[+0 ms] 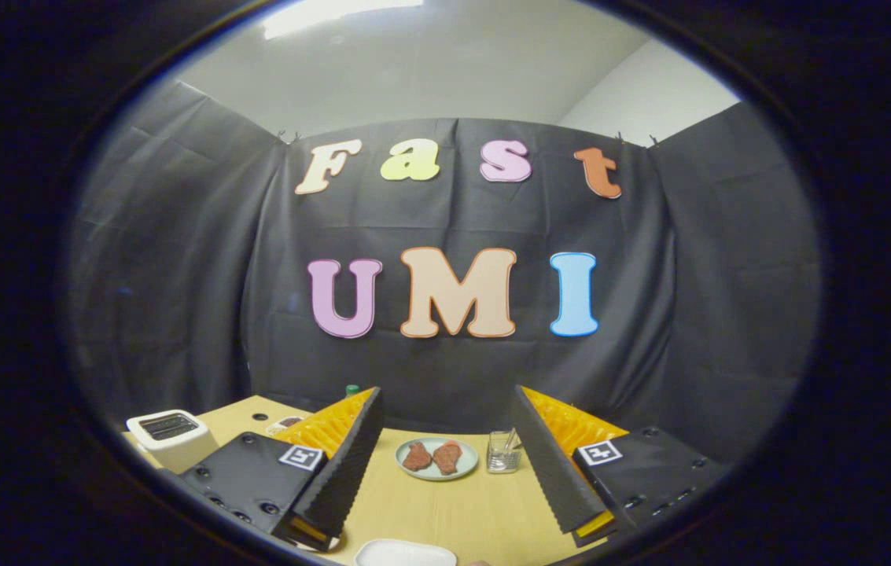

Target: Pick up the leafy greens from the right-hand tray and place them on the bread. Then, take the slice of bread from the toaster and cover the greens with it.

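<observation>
We find the gripper [445, 464] held high and level over the desk [429, 503], fingers wide apart, gripping nothing. Toaster [170, 436] sits left of the fingers w/ bread in its slot. Greens and their tray not identifiable. Plate [436, 458] beyond the fingers holds two brown pieces. Risk, in our judgement: descending w/o locating the greens means grabbing the wrong item.

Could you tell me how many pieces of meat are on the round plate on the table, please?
2. Both lie side by side on the plate, beyond the open gripper: one meat piece nearer the toaster, the other nearer the glass. None looks hidden.
</observation>
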### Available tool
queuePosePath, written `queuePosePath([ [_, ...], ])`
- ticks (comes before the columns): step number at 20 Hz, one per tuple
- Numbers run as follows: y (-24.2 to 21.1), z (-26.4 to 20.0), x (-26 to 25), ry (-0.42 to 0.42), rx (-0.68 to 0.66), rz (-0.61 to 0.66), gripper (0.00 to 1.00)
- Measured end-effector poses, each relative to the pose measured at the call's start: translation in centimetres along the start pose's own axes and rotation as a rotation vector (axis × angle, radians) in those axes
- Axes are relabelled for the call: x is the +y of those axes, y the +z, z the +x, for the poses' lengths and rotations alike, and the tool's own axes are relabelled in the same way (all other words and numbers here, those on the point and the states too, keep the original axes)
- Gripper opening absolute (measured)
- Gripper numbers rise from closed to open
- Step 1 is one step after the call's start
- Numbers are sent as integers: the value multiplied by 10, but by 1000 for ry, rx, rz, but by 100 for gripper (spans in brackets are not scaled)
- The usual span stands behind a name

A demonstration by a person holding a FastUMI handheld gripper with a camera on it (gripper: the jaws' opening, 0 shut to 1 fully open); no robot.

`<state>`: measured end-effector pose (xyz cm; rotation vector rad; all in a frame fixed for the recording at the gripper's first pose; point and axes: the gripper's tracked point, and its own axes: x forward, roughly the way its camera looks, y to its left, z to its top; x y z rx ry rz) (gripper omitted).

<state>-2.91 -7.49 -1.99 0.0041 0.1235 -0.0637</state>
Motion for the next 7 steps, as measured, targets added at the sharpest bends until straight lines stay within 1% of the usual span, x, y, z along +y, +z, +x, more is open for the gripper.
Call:
queuePosePath([
  [7, 4, 4, -1, -17, -11, 3, 100],
])
